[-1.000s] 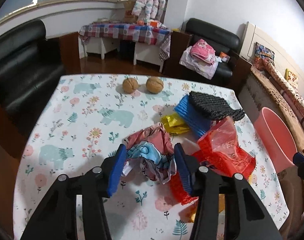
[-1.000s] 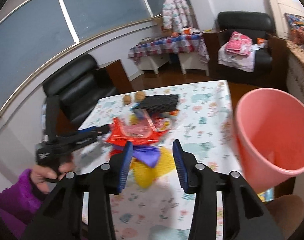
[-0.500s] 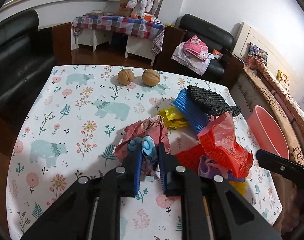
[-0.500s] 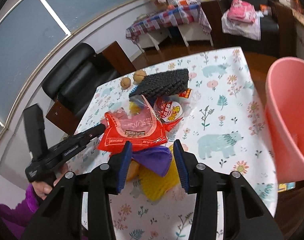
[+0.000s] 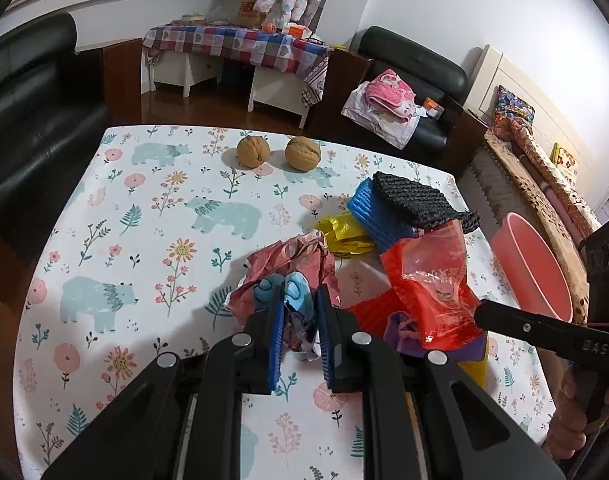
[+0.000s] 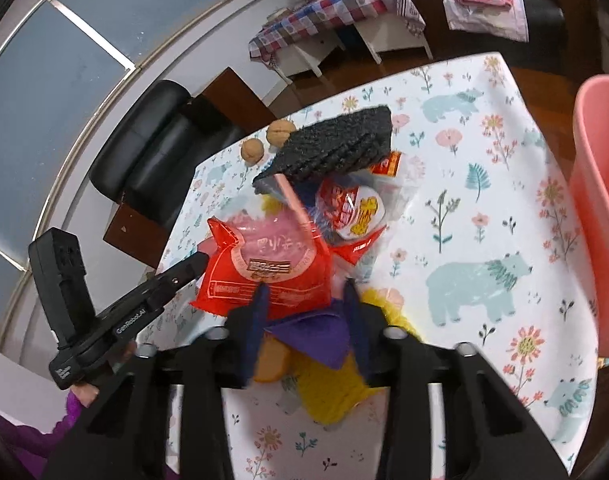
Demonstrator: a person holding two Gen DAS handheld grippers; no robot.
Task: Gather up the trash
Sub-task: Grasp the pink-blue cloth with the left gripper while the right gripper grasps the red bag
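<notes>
Walnuts (image 5: 253, 152) sit clear; my left gripper (image 5: 300, 312) clamps the crumpled wrapper (image 5: 288, 264), my right gripper (image 6: 304, 300), just closing, straddles purple scrap (image 6: 316, 336) beside the red bag (image 6: 264, 264).

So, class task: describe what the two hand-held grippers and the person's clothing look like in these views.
Both are matte black, angular plastic tools. The left gripper has bright blue ribbed pads on its fingers and silver pivot bolts along the black linkages. The right gripper is built the same, its pads looking darker blue. Seen from the side, the left one shows a black pistol-style handle with white "GenRobot.AI" lettering. A purple sleeve shows below it.
</notes>
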